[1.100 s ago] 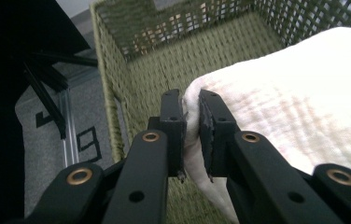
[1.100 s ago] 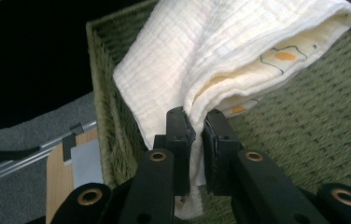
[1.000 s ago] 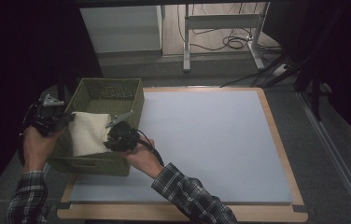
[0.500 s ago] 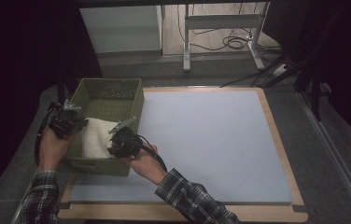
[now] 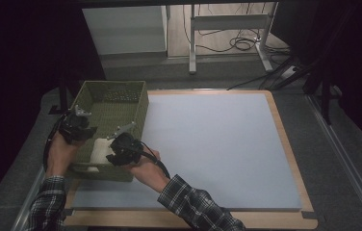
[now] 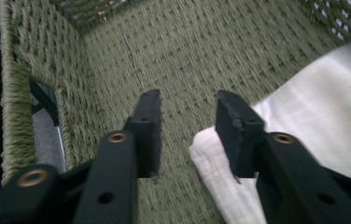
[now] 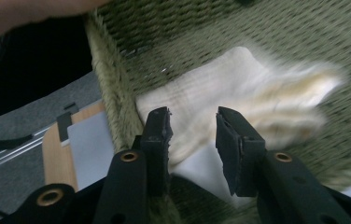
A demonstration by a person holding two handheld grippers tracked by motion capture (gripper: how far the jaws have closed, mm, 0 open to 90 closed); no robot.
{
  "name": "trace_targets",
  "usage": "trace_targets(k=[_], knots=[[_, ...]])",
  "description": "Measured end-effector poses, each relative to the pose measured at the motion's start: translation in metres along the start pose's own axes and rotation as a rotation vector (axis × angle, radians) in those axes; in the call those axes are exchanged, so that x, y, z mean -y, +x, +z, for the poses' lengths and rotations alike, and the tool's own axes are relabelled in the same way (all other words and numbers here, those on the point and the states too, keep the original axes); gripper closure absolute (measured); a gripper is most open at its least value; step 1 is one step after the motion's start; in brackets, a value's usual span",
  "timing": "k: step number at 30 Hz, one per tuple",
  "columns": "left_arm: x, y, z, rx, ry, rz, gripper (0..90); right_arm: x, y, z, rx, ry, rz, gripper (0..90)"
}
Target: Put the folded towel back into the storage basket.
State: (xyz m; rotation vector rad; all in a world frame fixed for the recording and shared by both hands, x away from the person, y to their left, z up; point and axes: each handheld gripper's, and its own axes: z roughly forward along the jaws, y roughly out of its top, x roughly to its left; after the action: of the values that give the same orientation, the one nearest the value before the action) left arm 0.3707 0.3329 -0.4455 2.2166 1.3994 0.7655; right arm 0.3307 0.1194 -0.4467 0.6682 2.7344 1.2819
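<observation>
A pale blue-grey mat with a light wooden border covers the surface (image 5: pixel 208 149), set in a dim room with grey floor, metal legs and cables beyond. At its left edge stands an olive-green woven rectangular basket (image 5: pixel 121 98), and a cream folded cloth (image 5: pixel 99 150) lies on the bottom at its near end. The left tongs (image 6: pixel 186 116) and right tongs (image 7: pixel 192 126) have just been opening; both stand parted just over the cloth's edges, gripping nothing.

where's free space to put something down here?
The grey mat right of the basket is bare across to its wooden edge. The basket's far half is bare too. Its near end is crowded: white cloth, left gripper, right gripper.
</observation>
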Motion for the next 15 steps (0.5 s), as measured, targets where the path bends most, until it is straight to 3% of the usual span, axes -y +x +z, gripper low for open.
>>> trace_targets(k=[7,15], knots=[[-0.002,0.002,-0.003,0.013,-0.045,-0.05,46.8,-0.004,-0.012,-0.016,0.02,-0.036,-0.005,60.8],[-0.003,0.003,0.001,0.053,-0.061,-0.113,34.3,0.001,-0.019,-0.026,0.035,-0.06,-0.049,53.3]])
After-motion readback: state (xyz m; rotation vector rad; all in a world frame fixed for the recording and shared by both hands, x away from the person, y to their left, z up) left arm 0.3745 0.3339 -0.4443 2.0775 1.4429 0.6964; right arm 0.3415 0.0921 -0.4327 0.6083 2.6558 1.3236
